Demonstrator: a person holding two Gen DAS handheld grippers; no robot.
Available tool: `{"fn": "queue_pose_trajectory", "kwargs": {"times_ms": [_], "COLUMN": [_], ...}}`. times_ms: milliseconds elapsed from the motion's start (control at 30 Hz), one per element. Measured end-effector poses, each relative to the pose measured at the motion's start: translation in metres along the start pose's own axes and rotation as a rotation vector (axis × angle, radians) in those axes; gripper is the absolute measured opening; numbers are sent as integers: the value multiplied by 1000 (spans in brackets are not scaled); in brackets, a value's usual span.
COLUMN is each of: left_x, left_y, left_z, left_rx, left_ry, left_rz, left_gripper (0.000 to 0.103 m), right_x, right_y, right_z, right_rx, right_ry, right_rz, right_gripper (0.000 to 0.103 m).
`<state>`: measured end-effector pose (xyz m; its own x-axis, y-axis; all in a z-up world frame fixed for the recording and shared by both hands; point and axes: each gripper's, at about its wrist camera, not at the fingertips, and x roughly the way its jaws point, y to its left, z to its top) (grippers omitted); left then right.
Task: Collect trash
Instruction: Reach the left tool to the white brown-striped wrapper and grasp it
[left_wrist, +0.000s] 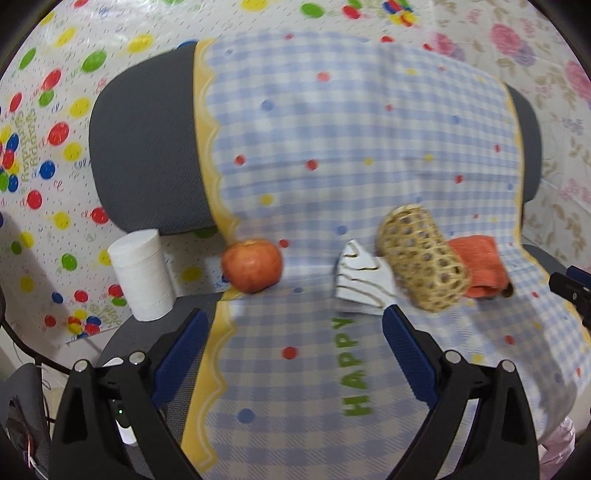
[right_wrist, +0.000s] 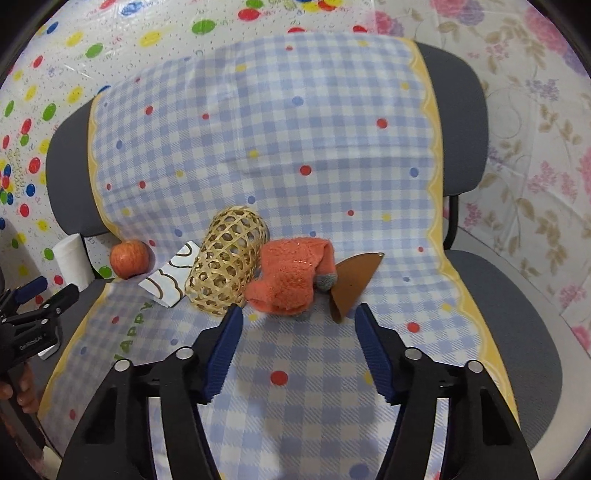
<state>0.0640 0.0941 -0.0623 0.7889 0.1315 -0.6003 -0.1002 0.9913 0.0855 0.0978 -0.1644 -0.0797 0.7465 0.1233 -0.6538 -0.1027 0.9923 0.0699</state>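
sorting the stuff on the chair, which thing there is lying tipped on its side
The woven bamboo basket: it lies on its side on the checked cloth, between the patterned paper scrap and the orange sock.

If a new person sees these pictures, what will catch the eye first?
Probably the woven basket lying on its side in the middle of the checked cloth on the chair. An orange sock touches its right side, and a red apple sits further left at the cloth's edge.

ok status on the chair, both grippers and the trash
Left hand-held gripper open, empty, short of white wrapper. Right hand-held gripper open, empty, facing orange sock. Woven basket on its side between wrapper and sock.
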Motion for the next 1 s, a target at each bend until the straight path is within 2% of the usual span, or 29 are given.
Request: {"fn": "queue_pose_trajectory", "kwargs": {"times_ms": [100,167,300,433,700,833,867,933,1000], "left_x": [15,26,56,86,143,141,140,137,132], "left_y": [7,6,-9,-25,-34,-39,-41,-45,-52], "left_z": [0,2,8,17,17,15,15,16,16], "left_rx": [-18,-22,-14,-11,-57,-44,-36,-10,26], "left_ry": [19,32,97,153,303,299,298,286,272], "left_rz": [-7,-48,-135,-187,-218,-217,-221,-242,-261], "left_gripper": [92,88,72,64,63,63,61,42,38], "right_x": [21,31,41,48,58,56,55,54,53], "right_y": [-1,-2,0,-2,-14,-15,-15,-14,-13], "right_z": [5,7,10,10,10,8,7,6,4], "right_rx": [4,12,15,14,42,47,49,52,51], "right_ry": [25,33,41,53,75,77,78,78,82], "right_rz": [-5,-5,-2,-7,-6,3,4,6,8], "right_gripper": [51,51,51,51,51,51,51,51,51]}}
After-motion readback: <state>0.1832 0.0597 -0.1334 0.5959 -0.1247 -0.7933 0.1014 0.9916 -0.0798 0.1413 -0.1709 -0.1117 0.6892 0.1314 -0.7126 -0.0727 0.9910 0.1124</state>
